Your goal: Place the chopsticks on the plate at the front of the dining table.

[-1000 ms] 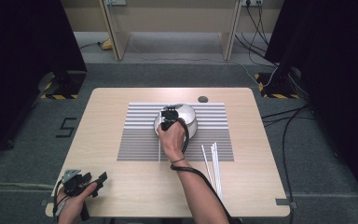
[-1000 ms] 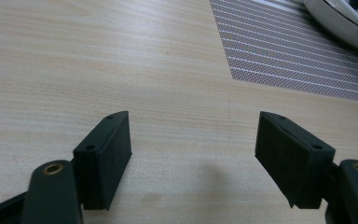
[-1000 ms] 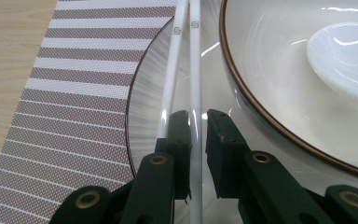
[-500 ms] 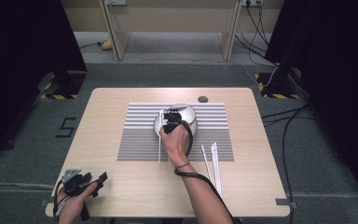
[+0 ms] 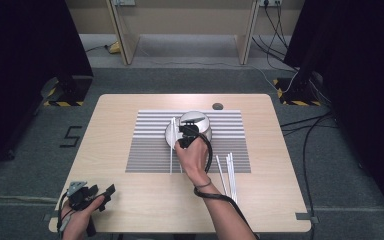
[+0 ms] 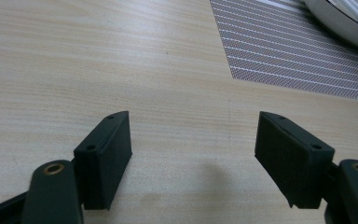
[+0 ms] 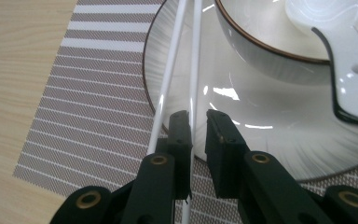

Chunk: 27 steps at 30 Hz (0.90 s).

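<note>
My right gripper (image 7: 198,122), jaws just closing, pinches one white chopstick (image 7: 195,60) over the plate (image 7: 261,149); I lay it parallel beside its mate (image 7: 170,70). Left gripper (image 6: 193,154) spread, idle at the table's (image 6: 74,60) near-left corner.

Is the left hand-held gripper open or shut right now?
Open. The left hand-held gripper has its jaws wide apart over bare table, with nothing between them.

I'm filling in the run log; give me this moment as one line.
right gripper: chopstick between jaws, over plate rim | left gripper: open, over bare table | spare chopsticks: on mat
</note>
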Motion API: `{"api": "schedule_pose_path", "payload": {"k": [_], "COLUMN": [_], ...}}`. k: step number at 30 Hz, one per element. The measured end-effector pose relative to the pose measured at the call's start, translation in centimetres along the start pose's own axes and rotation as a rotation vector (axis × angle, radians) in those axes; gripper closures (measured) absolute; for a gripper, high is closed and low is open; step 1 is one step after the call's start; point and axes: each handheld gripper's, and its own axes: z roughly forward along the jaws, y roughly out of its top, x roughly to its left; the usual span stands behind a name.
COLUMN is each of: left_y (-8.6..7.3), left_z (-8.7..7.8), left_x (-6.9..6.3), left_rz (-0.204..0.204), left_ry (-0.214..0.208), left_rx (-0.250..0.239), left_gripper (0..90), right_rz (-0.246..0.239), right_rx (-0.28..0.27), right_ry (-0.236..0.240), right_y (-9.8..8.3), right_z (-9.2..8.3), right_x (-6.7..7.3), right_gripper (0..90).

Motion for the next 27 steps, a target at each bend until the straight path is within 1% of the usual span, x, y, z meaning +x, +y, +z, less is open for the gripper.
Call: {"api": "schedule_pose_path", "payload": {"k": [5, 9, 16, 19, 27], "left_y": [0.0, 0.0, 0.0, 0.0, 0.0], "left_z": [0.0, 0.0, 0.0, 0.0, 0.0], "left_x": [0.0, 0.0, 0.0, -0.1, -0.1], "left_rz": [0.002, 0.002, 0.002, 0.002, 0.003], "left_ry": [0.002, 0.003, 0.003, 0.004, 0.006], "left_rx": [0.001, 0.001, 0.001, 0.001, 0.001], "left_gripper": [26.2, 26.2, 26.3, 26.3, 26.3], "right_rz": [-0.001, -0.004, -0.018, -0.036, -0.036], "right_rx": [0.016, 0.040, 0.074, 0.075, 0.100], "right_ry": [0.003, -0.002, -0.008, -0.019, -0.016], "right_y": [-0.7, -1.3, -2.5, -3.1, -4.2], "right_z": [-0.7, -0.9, -1.0, -0.9, -0.8], "right_x": [-0.7, -1.3, -1.6, -1.6, -1.8], "right_gripper": [81.7, 82.2, 83.0, 83.1, 83.2]}}
